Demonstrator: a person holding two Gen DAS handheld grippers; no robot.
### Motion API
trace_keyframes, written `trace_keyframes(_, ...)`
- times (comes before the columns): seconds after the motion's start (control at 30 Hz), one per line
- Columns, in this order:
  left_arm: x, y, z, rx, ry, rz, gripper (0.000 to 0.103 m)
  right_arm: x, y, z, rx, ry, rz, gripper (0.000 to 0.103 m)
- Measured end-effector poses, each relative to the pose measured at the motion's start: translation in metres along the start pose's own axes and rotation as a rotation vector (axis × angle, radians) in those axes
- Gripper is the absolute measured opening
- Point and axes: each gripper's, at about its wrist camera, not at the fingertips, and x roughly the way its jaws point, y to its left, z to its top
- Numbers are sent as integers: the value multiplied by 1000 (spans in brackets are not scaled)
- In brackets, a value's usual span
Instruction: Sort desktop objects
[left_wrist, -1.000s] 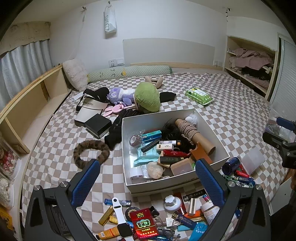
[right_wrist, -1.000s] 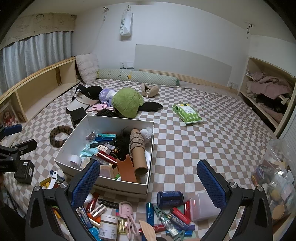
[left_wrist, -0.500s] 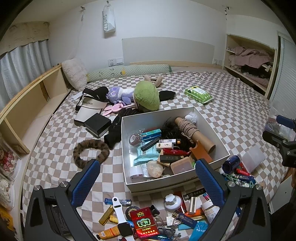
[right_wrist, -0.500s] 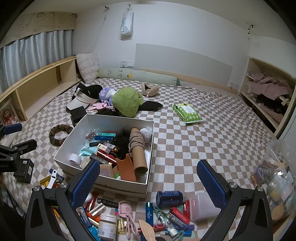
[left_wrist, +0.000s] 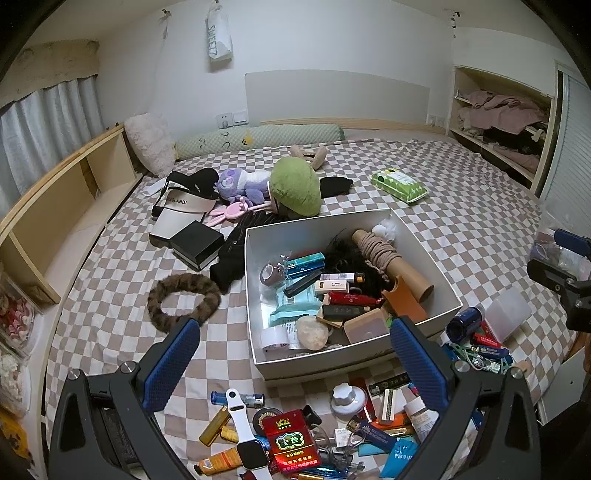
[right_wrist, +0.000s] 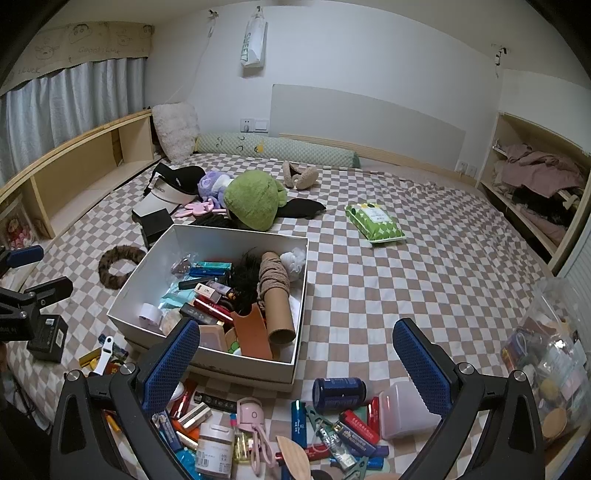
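Inside the white box (right_wrist: 236, 363), the cardboard tube (right_wrist: 275, 291) apparently points forward-right.

We saw a white box (left_wrist: 258, 295) lying open on the checked bedspread, part-filled: a cardboard tube (left_wrist: 391, 258) wound with tan cord leaned along its right wall, a tape roll (left_wrist: 274, 338) sat in its near left corner. Just in front of the box lay loose small things, among them a red cigarette pack (left_wrist: 291, 441) and a white smartwatch (left_wrist: 245, 432).
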Motion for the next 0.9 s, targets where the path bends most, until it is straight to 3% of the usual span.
trace_keyframes(0.5,2,5,-4,-14,24,-21,103,5,-1,-2,16,17,41,103)
trace_keyframes(0.9,5,8,-8,-15,40,-26,103,9,22,-10,-115,-15,-41,103)
